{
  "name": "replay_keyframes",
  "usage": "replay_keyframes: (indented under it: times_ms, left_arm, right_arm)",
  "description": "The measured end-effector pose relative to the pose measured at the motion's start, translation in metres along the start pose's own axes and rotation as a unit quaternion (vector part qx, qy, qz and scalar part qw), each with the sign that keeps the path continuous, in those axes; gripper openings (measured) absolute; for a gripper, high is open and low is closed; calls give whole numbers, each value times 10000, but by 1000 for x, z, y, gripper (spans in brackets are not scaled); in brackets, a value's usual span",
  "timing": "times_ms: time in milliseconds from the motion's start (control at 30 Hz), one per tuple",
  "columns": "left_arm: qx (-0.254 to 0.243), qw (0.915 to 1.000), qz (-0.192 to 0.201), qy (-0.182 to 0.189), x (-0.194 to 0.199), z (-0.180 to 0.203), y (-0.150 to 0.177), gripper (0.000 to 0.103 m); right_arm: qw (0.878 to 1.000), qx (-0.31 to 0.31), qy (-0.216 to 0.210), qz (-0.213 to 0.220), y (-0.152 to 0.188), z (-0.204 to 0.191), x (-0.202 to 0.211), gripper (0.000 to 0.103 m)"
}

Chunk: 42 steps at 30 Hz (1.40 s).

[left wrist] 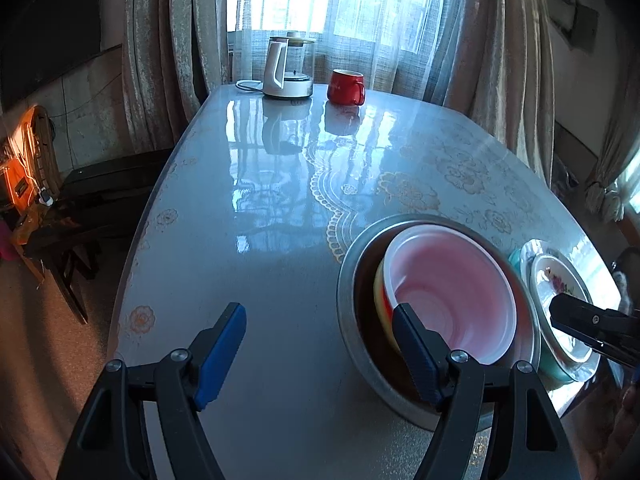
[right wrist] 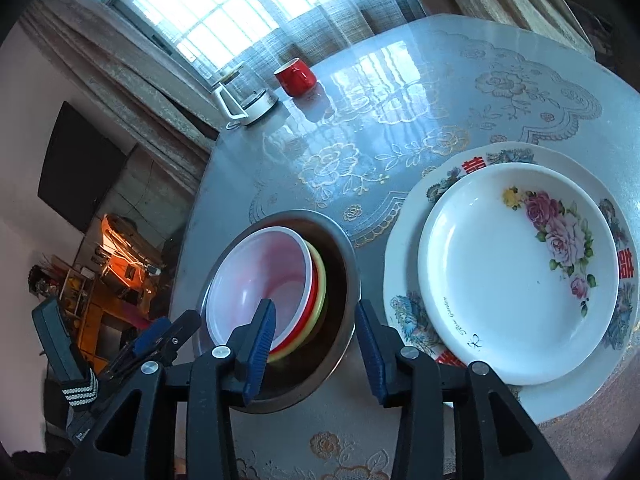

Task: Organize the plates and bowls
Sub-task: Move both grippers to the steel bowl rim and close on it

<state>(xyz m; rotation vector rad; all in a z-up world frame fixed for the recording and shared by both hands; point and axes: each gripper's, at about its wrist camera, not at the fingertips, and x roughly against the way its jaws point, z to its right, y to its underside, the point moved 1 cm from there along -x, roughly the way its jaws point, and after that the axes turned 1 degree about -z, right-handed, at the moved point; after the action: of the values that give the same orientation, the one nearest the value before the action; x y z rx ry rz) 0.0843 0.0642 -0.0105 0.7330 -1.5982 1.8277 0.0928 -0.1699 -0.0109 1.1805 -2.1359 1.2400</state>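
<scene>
Left wrist view: the left gripper (left wrist: 320, 344) stands with its jaws well apart and nothing between the pads; the right-hand pad overlaps the near rim of the metal basin (left wrist: 348, 320), whether touching cannot be told. Inside the basin a pale pink bowl (left wrist: 448, 288) sits nested, tilted, on red and yellow bowls, which judging by the layout keeps all bowls in one stack. Beyond the basin's right side the flowered plate (left wrist: 560, 292) lies partly under the tip of the right gripper (left wrist: 588, 328). The table (left wrist: 260, 240) is bare to the left and far side up to the kettle (left wrist: 286, 68) and red mug (left wrist: 346, 86), so open room lies there. Right wrist view: the right gripper (right wrist: 316, 336) has its jaws partly apart, empty, hovering over the gap between basin (right wrist: 344, 264) and plates. The flowered plate (right wrist: 500, 272) rests centred on the larger patterned plate (right wrist: 408, 312), size-ordered for stability. The larger plate's near rim lies close to the table edge; the basin stands just beside it, leaving little clearance between them.
</scene>
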Motion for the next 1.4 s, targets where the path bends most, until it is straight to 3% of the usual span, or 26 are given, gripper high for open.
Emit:
replay_keyframes:
  times_ms: [400, 667, 800, 933, 1033, 1267, 1400]
  left_arm:
    - [130, 9998, -114, 75, 2, -3, 6, 76]
    - [137, 9995, -167, 237, 4, -2, 13, 78]
    - [68, 9994, -223, 271, 1, 0, 15, 77]
    - [52, 9991, -275, 318, -1, 0, 14, 72]
    - [49, 9987, -351, 368, -4, 0, 13, 68]
    - [-65, 9964, -648, 541, -14, 3, 5, 46]
    - [-248, 9938, -867, 652, -19, 9, 1, 36]
  right_arm:
    - [9965, 474, 661, 191, 9, -15, -1, 42]
    - [9941, 683, 755, 368, 11, -22, 4, 44]
    - [9960, 547, 679, 185, 11, -18, 1, 44]
    - [9958, 410, 787, -208, 12, -12, -10, 44]
    - [9968, 78, 624, -502, 13, -3, -19, 44]
    - [9943, -271, 541, -875, 11, 3, -37, 44]
    - [9921, -308, 610, -1053, 11, 1, -48, 39]
